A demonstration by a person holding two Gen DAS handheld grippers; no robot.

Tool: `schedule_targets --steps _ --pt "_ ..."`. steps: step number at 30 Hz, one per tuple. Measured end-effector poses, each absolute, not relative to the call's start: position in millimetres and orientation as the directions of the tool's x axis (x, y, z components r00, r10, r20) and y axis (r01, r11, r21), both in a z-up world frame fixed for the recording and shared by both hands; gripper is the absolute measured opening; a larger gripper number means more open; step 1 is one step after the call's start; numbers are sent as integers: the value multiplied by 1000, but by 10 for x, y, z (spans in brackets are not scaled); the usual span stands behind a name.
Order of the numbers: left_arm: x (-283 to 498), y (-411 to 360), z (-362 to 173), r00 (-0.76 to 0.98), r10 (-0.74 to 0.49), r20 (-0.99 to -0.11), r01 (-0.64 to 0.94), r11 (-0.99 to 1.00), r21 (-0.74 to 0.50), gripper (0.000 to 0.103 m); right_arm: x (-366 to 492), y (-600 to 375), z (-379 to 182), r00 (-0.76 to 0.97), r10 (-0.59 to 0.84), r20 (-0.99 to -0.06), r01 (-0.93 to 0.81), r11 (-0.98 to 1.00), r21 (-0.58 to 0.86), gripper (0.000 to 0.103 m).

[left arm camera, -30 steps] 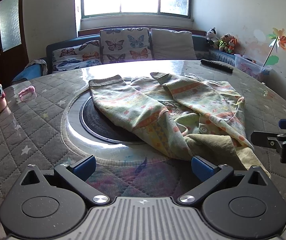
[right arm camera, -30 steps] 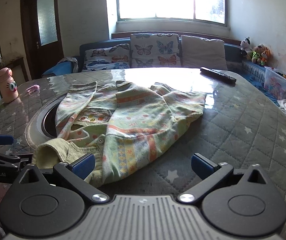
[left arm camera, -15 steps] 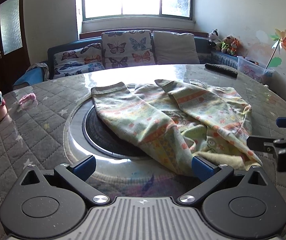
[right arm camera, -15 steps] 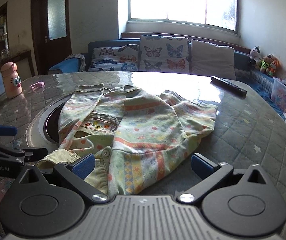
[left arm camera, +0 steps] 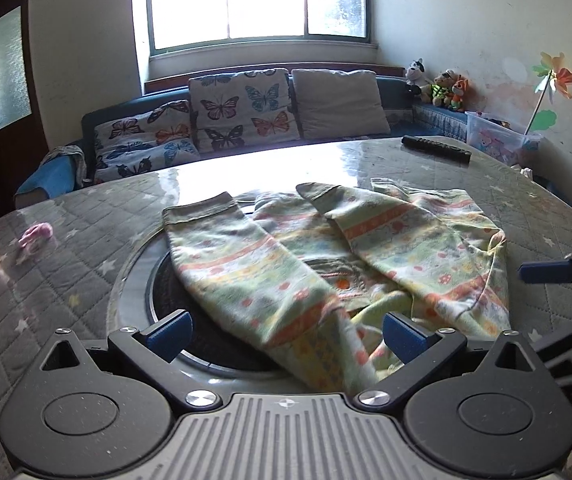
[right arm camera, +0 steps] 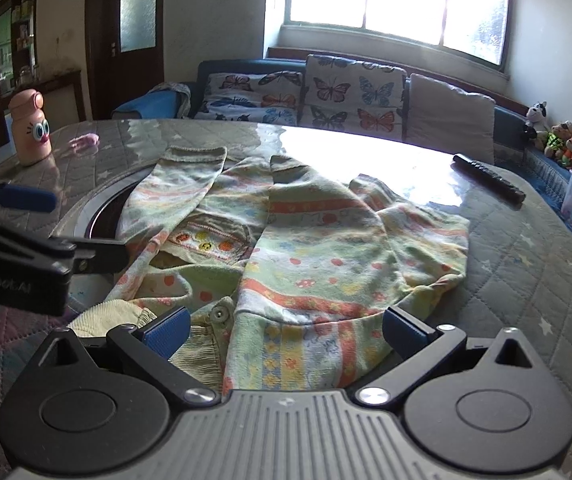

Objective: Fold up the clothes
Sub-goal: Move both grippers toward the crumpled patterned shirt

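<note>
We see the patterned garment [left arm camera: 326, 264] lying crumpled at the middle of the quilted surface [left arm camera: 66, 272], partly over its round inset. Both the left gripper [left arm camera: 286, 330] and right gripper [right arm camera: 284, 326] have jaws apart, straddling the garment's near edge. A remote [right arm camera: 488, 178] lies toward the far edge.
</note>
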State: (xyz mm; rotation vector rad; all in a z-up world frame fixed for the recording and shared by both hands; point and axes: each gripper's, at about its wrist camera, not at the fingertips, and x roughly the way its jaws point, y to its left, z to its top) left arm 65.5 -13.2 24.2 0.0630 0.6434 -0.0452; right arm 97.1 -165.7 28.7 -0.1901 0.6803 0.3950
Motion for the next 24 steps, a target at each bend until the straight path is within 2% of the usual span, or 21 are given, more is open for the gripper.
schedule_targets --steps 12,24 --pt "878 -207 99 769 -34 -638 77 996 39 101 1048 -1677 45 655 279 -702 -419 907 -30 103" --pt "894 -122 -78 738 -19 -675 57 998 34 101 1014 -1772 -42 661 307 -685 -405 914 19 103"
